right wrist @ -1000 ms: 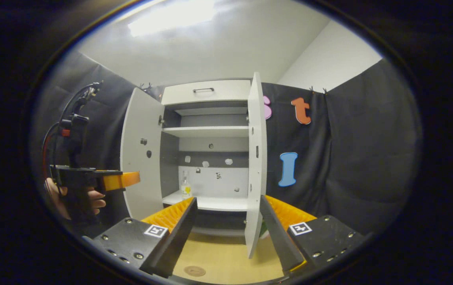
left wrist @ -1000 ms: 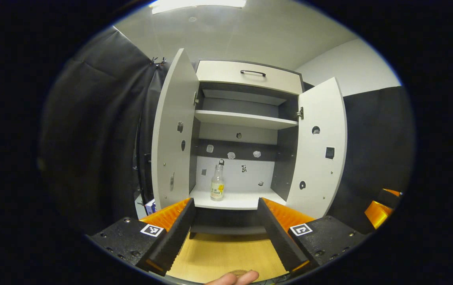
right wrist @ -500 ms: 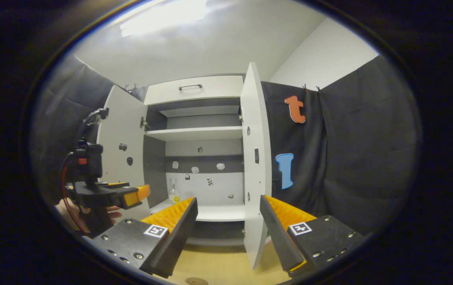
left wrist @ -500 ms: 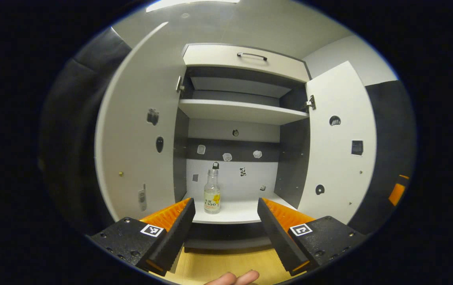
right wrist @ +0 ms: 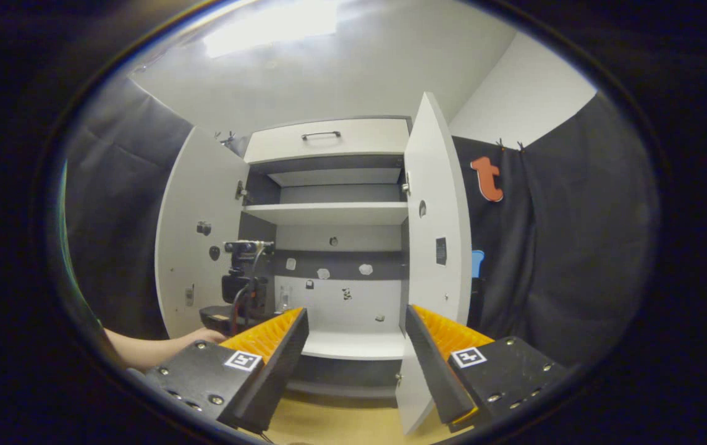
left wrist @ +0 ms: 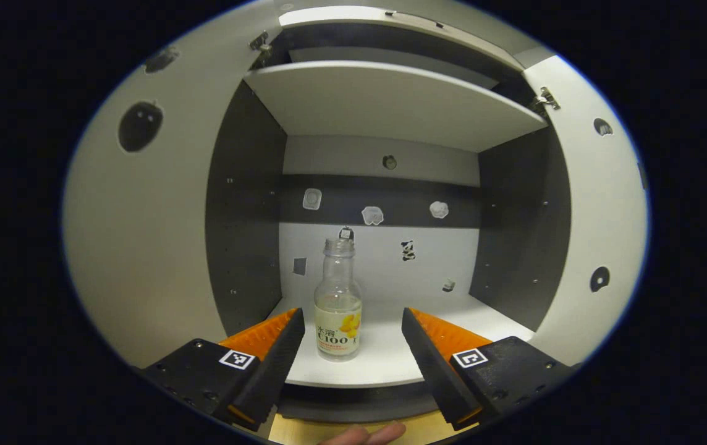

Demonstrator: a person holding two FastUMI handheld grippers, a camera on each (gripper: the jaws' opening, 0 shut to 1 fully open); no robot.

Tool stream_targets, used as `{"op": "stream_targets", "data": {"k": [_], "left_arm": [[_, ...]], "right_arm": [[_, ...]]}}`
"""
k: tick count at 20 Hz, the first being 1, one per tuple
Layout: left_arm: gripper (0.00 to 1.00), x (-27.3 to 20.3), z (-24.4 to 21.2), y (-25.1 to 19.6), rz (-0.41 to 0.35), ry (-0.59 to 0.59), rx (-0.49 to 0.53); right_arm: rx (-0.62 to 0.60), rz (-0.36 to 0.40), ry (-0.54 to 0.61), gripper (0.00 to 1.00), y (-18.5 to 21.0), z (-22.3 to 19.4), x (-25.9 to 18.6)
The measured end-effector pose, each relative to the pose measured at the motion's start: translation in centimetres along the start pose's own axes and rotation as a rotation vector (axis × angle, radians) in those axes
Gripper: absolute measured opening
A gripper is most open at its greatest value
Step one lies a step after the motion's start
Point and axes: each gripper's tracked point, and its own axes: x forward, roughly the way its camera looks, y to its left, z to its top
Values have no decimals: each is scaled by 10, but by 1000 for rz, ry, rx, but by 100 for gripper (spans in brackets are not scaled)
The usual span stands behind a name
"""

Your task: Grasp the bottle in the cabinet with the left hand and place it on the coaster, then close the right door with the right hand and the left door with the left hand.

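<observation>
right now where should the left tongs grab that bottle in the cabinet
Probably the labelled body of the bottle, straight in from the open front. It stands upright near the shelf edge, and the left tongs are open, wider than the bottle. The neck is narrow and more likely to tip.

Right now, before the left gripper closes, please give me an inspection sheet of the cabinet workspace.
Surface: white lower shelf, bare apart from the bottle.
Job's things: bottle upright near the shelf's front edge; left door and right door both open.
Clutter: nothing seen.
Grippers: left gripper open, fingers either side of the bottle, not touching; right gripper open, holding nothing, in front of the cabinet.
Cables: dark cable on the left gripper's body.
Surroundings: upper shelf, black cloth wall.
</observation>
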Motion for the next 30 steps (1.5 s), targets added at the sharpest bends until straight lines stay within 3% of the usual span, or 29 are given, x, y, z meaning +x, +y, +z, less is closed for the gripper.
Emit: {"op": "stream_targets", "data": {"k": [7,11,12,13,21,26,30], "left_arm": [[100,66,-29,9,24,32,-12],[100,92,-24,12,23,-13,15],[94,93,-24,14,28,8,11],[80,90,-25,14,27,24,-4],[79,-10,23,-12,-76,-39,-126],[79,-83,24,-23,-107,-67,-104],[79,-144,15,-41,-149,-164,-176]], "right_arm": [[27,-33,33,93,-13,-14,2],[56,-53,60,96,-23,-22,-2],[62,-56,63,96,-25,-23,-3],[65,-58,62,96,-27,-22,-6],[77,-54,60,96,-50,-17,-34],[68,-30,59,96,-55,-15,-67],[77,-25,86,96,-62,-25,-95]]}}
